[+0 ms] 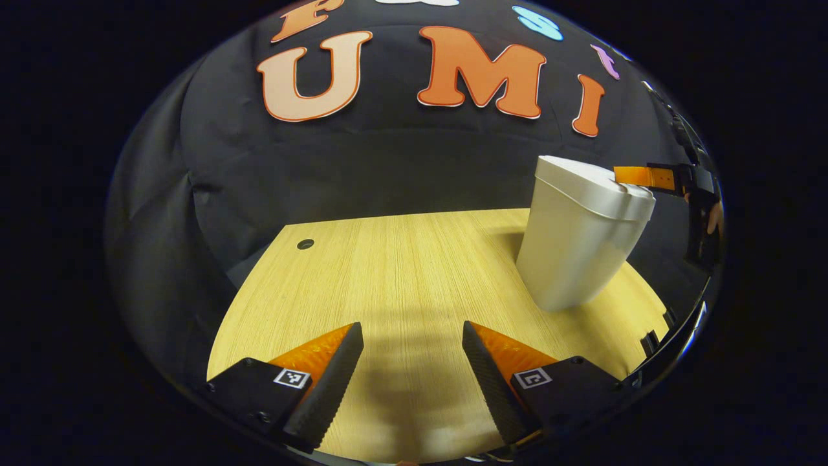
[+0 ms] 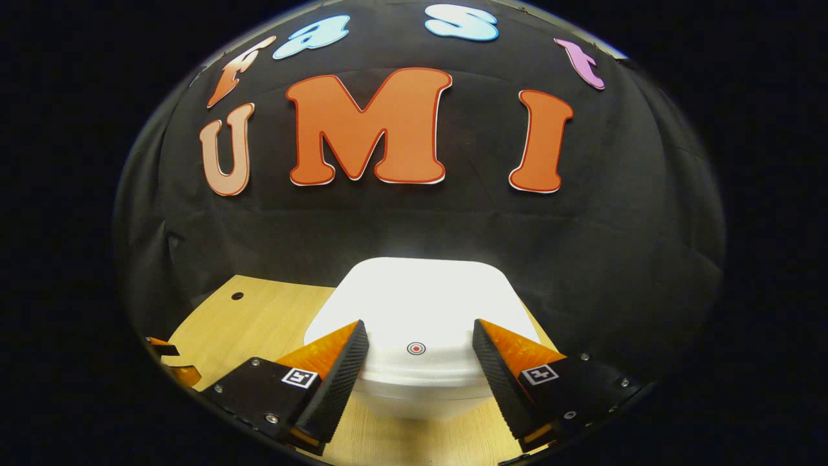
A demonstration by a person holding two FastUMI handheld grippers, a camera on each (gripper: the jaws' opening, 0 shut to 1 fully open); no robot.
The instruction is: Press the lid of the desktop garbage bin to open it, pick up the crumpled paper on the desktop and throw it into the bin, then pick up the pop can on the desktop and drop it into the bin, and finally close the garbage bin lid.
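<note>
Both jaws stood released and empty: the right gripper (image 2: 420, 346) hung over the closed white garbage bin's (image 1: 579, 243) lid (image 2: 420, 298), the left gripper (image 1: 412, 356) above the wooden desktop (image 1: 401, 272).

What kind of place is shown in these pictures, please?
Probably a recording booth set up as a desk: a black cloth wall behind a wooden desktop, where a white desktop garbage bin stands, lid shut.

left gripper (image 1: 412, 336) fingers apart, right gripper (image 2: 420, 333) likewise
</note>
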